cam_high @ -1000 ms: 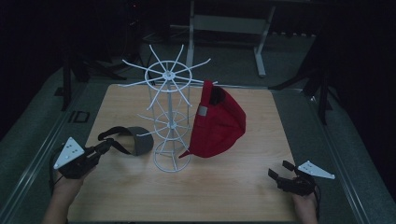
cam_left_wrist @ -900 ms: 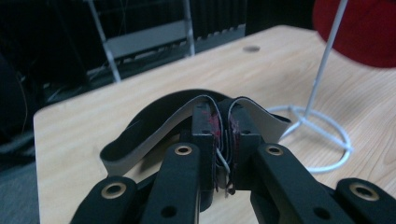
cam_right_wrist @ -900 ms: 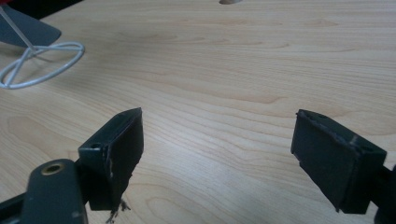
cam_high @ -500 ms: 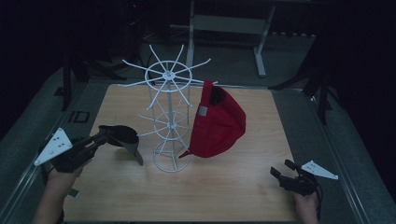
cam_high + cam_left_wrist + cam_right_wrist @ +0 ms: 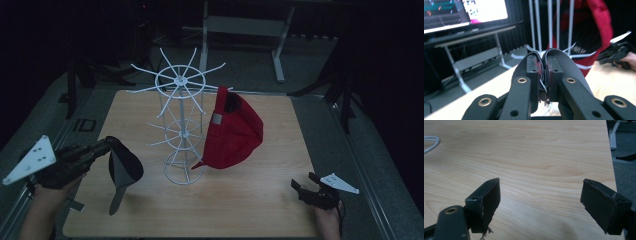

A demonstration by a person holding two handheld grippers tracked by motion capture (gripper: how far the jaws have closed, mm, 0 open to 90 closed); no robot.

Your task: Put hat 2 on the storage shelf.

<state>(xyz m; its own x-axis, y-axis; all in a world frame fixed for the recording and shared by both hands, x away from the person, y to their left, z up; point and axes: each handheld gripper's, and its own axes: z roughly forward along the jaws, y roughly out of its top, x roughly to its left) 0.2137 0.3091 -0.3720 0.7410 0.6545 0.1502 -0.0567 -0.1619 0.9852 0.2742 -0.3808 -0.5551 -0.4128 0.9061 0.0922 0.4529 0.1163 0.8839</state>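
- Black cap (image 5: 124, 172): lower left of the high view, hanging clear of the table (image 5: 260, 200), near the white rack (image 5: 182, 125).
- Left gripper (image 5: 107, 146): clamped on the cap's edge.
- Right gripper (image 5: 305, 189): jaws wide, empty, lower right.
- Risk: the thin pinch may slip; the dangling brim may snag a rack arm or nudge the red cap (image 5: 235, 131).

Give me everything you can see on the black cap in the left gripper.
The black cap looks like dark fabric with a stiff brim pointing down toward the table. It hangs clear of the wood, left of the white wire rack. The left gripper has its jaws shut on a folded edge.
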